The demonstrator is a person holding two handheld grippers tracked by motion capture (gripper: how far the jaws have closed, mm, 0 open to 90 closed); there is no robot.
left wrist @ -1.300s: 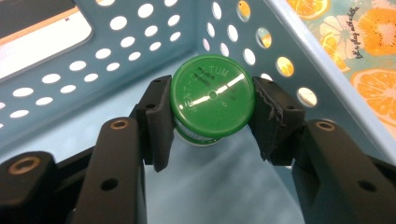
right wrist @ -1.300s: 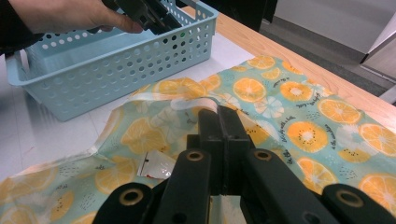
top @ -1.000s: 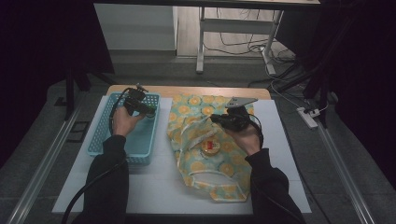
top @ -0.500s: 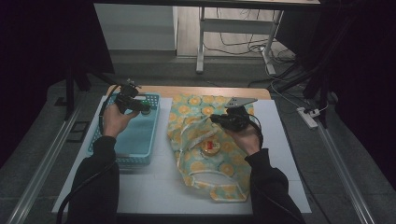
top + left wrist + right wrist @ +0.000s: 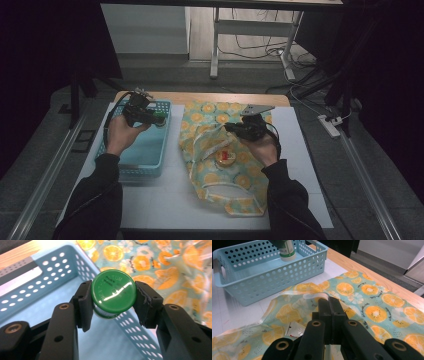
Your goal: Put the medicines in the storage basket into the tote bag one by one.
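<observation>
Looked like a lab recording station: white table (image 5: 165,200) flanked by aluminium rails (image 5: 45,180), dark curtains (image 5: 45,40) on both sides, power strip (image 5: 331,126) and loose cables (image 5: 255,47) on grey floor (image 5: 165,75).

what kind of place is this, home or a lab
Probably a lab or recording room, not a home: a white work table set with a blue perforated basket and an orange-print bag, metal rails alongside, and cables and a power strip on the floor.
</observation>
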